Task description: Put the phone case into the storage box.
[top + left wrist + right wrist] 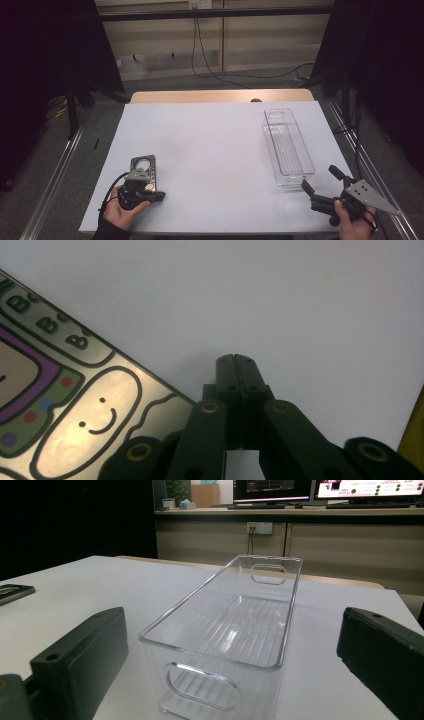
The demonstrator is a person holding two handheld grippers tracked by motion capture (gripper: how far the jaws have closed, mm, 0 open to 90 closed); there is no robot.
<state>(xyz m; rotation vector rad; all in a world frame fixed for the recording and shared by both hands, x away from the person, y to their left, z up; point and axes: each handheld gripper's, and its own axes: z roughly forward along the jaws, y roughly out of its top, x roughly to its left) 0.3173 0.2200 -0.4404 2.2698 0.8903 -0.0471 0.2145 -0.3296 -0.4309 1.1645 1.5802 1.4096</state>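
The clear bin (288,148) lies empty at the table's (210,150) four o'clock, long axis toward twelve, so your right gripper (320,186), jaws wide, faces its near end, while your left gripper (150,196), jaws closed on nothing, rests beside the illustrated card (144,167) at eight o'clock.

A clear bin (288,148) stands on the tabletop (210,150) just ahead of the right fingers (308,187). A flat card (143,168) lies touching the left fingers (158,195), on their far side.
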